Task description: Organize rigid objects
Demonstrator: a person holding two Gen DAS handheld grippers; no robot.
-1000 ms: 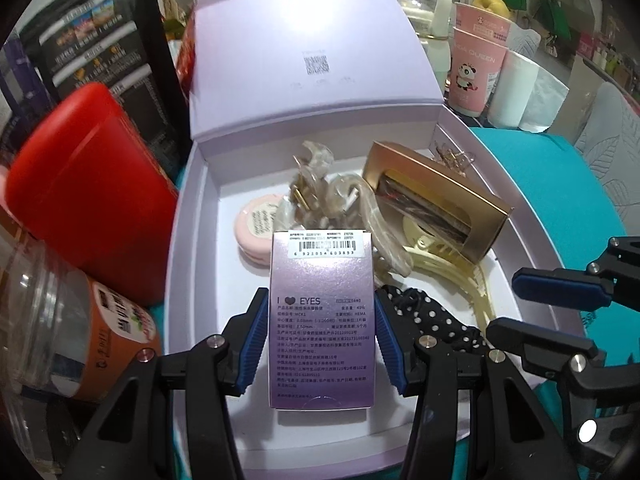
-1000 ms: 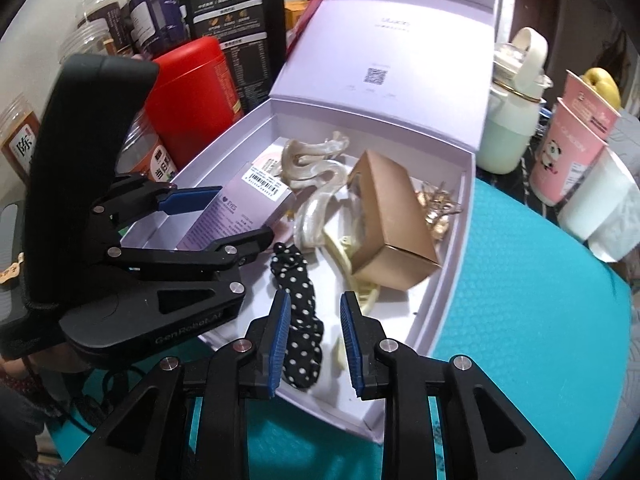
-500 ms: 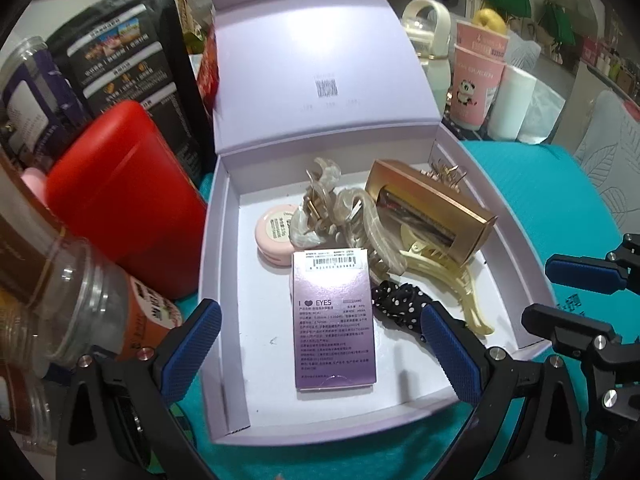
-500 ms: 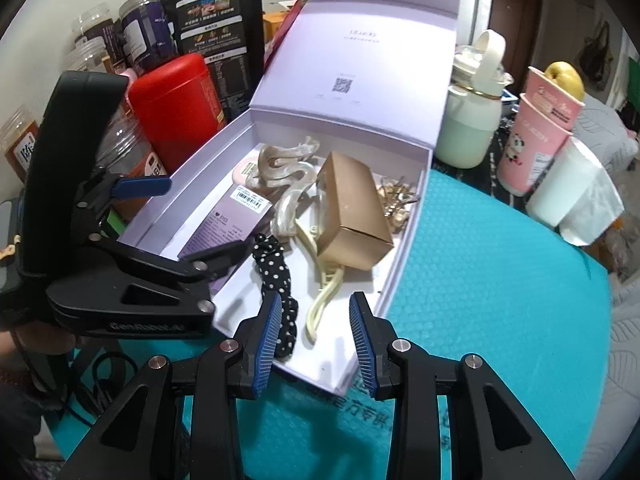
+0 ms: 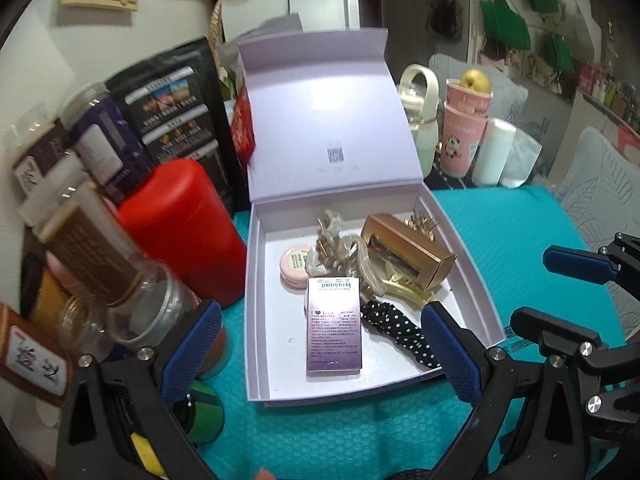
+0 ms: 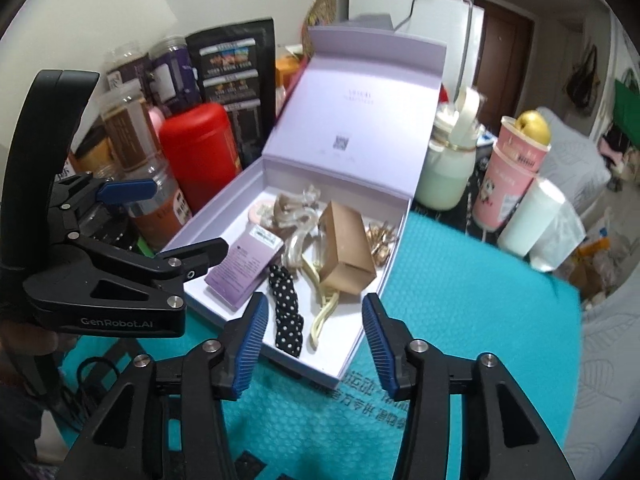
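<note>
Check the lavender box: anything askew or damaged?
No damage visible. In the box, the gold carton sits tilted on top of the hair clips, not flat. The purple carton lies flat.

Even, fairly bright indoor light fills both views, with soft, faint shadows. Fisheye bending is strong and the corners go black. The jars (image 5: 92,240) at left are smeared by motion blur, and the mugs (image 6: 516,168) at right look soft. The lavender box lid (image 5: 328,128) shows mild sheen, no harsh glare.
</note>
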